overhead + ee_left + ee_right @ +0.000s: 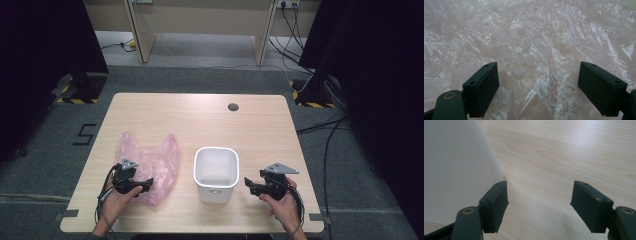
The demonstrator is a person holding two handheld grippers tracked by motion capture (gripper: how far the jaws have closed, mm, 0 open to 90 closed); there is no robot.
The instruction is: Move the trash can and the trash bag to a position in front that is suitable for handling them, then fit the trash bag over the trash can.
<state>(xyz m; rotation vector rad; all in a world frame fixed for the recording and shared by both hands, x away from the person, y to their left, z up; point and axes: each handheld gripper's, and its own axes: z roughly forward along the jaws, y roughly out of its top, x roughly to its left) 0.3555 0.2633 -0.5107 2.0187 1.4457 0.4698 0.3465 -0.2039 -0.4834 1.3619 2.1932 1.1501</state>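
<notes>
From the high view, a crumpled pink plastic bag point(148, 165) lies flat on the counter point(200, 120) toward its left edge, and a white bin point(216, 172) stands upright just right of it, near the front edge at the middle. The left gripper point(148, 184) hovers over the bag's front portion, pointing toward the bin; the right gripper point(248, 184) is held just right of the bin, apart from it, near the front right corner.

In the left gripper view, the left gripper point(538, 91) has its fingers point(484, 88) spread wide with the bag point(529, 45) spread beneath them, printed lettering visible between them; I cannot tell whether they touch the film.

In the right gripper view, the right gripper point(539, 206) also has its fingers point(495, 206) spread, nothing between them but bare counter point(564, 152); the bin's wall point(456, 170) stands just beside the left finger.

The step in hand looks like the approach to picking up the bag, probably to line the bin. Next, the left fingers would need to come down and pinch a fold of the thin film.
</notes>
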